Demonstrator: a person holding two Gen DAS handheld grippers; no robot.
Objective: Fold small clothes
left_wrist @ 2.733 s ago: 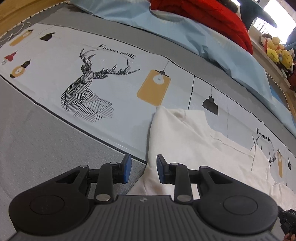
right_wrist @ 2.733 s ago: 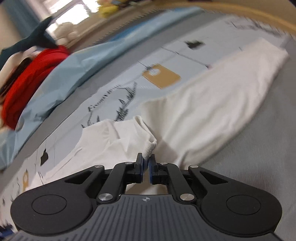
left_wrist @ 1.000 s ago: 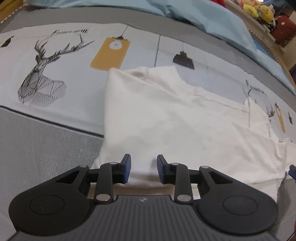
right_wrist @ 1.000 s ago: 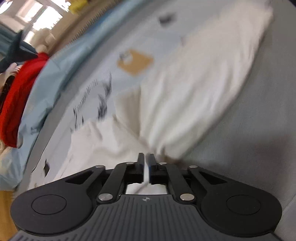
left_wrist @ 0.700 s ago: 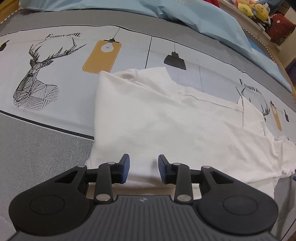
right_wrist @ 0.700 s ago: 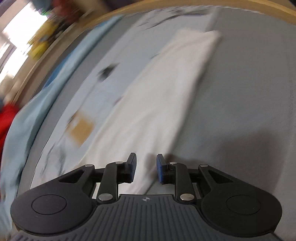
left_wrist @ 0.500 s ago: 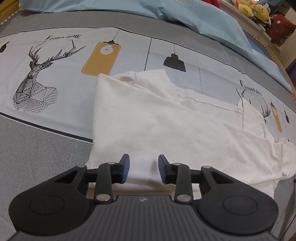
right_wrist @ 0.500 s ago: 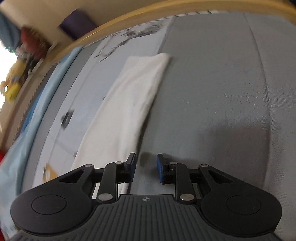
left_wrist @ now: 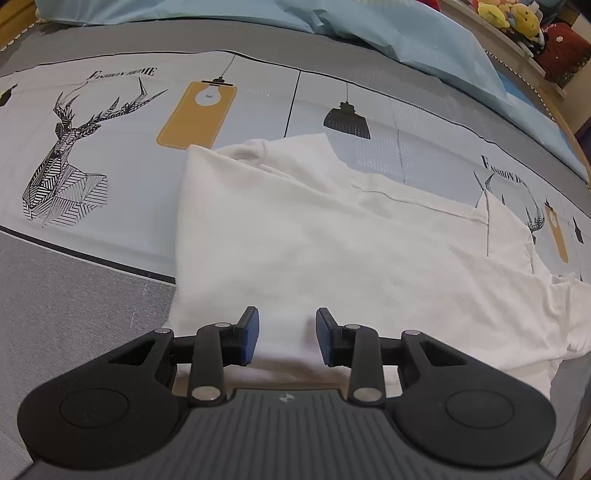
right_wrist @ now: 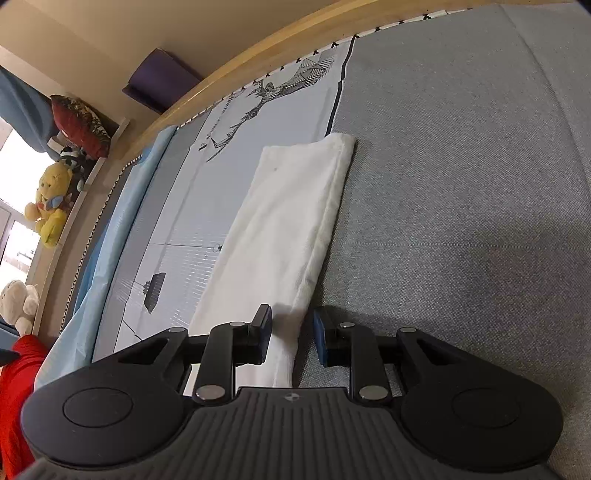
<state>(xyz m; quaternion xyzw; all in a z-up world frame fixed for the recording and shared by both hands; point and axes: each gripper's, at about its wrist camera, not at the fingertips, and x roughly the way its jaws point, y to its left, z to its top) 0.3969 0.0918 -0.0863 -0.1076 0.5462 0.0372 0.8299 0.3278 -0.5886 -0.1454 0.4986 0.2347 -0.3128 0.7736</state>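
Note:
A white garment [left_wrist: 314, 236] lies partly folded on the printed bed cover [left_wrist: 110, 122]. Its near edge runs under my left gripper [left_wrist: 287, 335], which is open and empty just above the cloth. In the right wrist view the garment shows as a long white strip [right_wrist: 295, 229] stretching away across the cover. My right gripper [right_wrist: 291, 336] is open, with the strip's near edge lying between its fingers. Nothing is held in either gripper.
A light blue quilt [left_wrist: 388, 33] lies along the far side of the bed. Plush toys [right_wrist: 50, 203] and a dark red cushion [right_wrist: 79, 125] sit on a ledge by the wooden bed frame [right_wrist: 258, 62]. Grey cover [right_wrist: 461, 184] lies to the right of the garment.
My right gripper let go of the garment, opened, and swung round to look along the folded strip. My left gripper stayed open over the near edge and barely moved.

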